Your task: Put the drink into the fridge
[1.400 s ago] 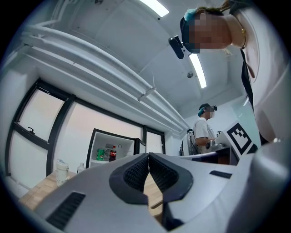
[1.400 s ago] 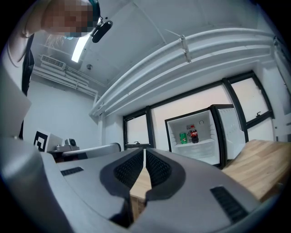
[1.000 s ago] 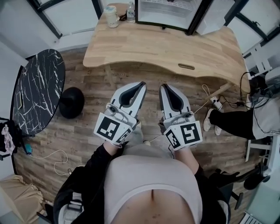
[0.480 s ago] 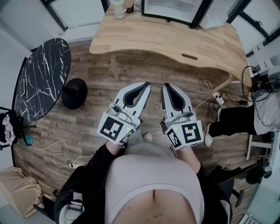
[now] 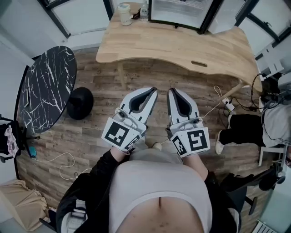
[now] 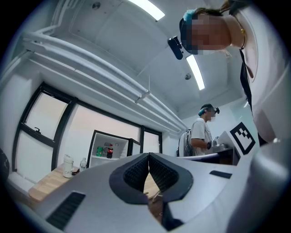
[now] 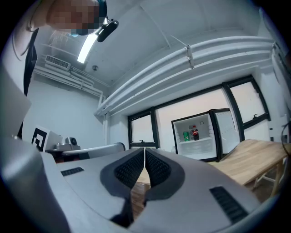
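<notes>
A clear water bottle and a white lidded cup stand at the far left corner of the wooden desk. Beside them is an open mini fridge. In the right gripper view the fridge holds a green can and a dark cola bottle on a shelf. My left gripper and right gripper hang side by side over the wooden floor, well short of the desk. Both are shut with nothing between the pads. The left gripper view shows the bottle and cup far off.
A black marble round table and a black round stool stand at my left. At my right are a seated person's legs and a power strip with cables. Another person stands at a counter.
The head view has shifted a little: the round table and stool have drifted rightward in the picture. Both grippers stay shut and side by side, pointing at the desk.
</notes>
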Action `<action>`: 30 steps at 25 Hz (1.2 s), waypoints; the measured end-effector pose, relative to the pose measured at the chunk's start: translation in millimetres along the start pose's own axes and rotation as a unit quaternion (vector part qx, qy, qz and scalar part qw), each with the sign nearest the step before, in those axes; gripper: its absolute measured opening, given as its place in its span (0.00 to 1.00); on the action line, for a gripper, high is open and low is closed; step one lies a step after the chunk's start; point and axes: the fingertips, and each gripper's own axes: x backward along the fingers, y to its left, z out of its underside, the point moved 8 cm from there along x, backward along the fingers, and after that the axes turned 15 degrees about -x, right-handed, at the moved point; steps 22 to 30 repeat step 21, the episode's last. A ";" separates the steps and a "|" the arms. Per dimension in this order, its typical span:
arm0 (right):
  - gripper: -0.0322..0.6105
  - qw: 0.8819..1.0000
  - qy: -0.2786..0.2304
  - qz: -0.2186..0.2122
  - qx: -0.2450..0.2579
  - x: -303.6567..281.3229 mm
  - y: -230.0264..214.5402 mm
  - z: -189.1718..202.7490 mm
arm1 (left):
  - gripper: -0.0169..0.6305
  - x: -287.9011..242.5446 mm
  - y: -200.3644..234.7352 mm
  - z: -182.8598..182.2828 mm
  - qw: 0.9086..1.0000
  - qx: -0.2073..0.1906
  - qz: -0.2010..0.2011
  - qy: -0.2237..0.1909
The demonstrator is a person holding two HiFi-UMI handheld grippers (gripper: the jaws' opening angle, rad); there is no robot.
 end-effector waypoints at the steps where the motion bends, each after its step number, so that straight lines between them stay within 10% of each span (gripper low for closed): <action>1: 0.10 1.000 0.002 -0.001 -0.001 -1.6 0.5 1.4 | 0.04 0.1 2.1 0.9 1.000 0.001 -0.001 0.000; 30: 0.10 1.000 0.007 -0.002 -0.001 -17.6 -8.0 4.2 | 0.04 -12.9 16.5 6.5 1.000 -0.003 0.001 -0.005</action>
